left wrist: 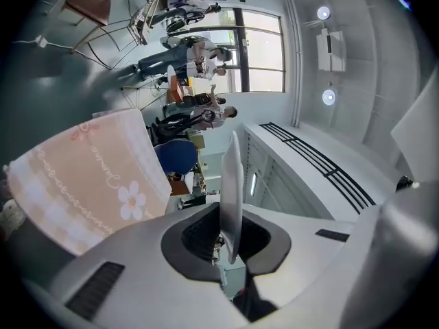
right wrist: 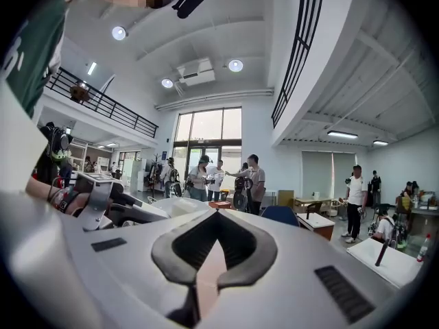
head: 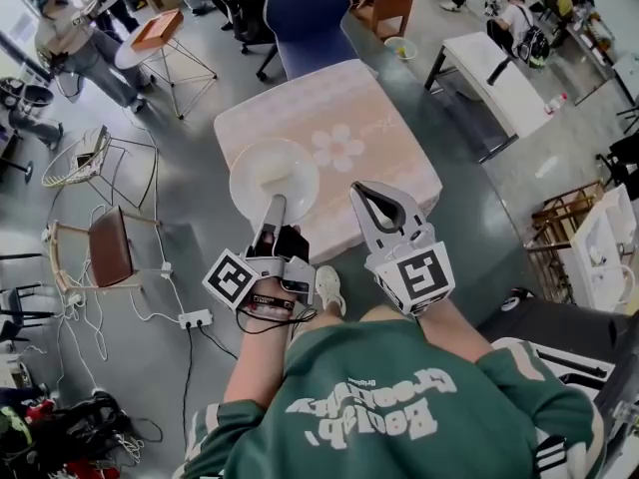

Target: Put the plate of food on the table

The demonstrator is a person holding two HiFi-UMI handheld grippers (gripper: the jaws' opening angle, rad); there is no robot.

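A white plate (head: 274,178) with a pale bit of food on it hangs over the near left part of the table (head: 369,138), which wears a pink cloth with a flower. My left gripper (head: 275,204) is shut on the plate's near rim. In the left gripper view the plate (left wrist: 231,184) shows edge-on, pinched between the pads of the left gripper (left wrist: 230,219), with the table (left wrist: 89,184) below and left. My right gripper (head: 367,192) is shut and empty above the table's near edge. The right gripper view shows the right gripper (right wrist: 216,214) and the plate (right wrist: 171,208) to its left.
A blue chair (head: 308,13) stands behind the table. On the floor at left are a wire stool with a brown seat (head: 108,247), a power strip (head: 195,318) and cables. A white table (head: 499,78) stands at right. Several people stand farther off.
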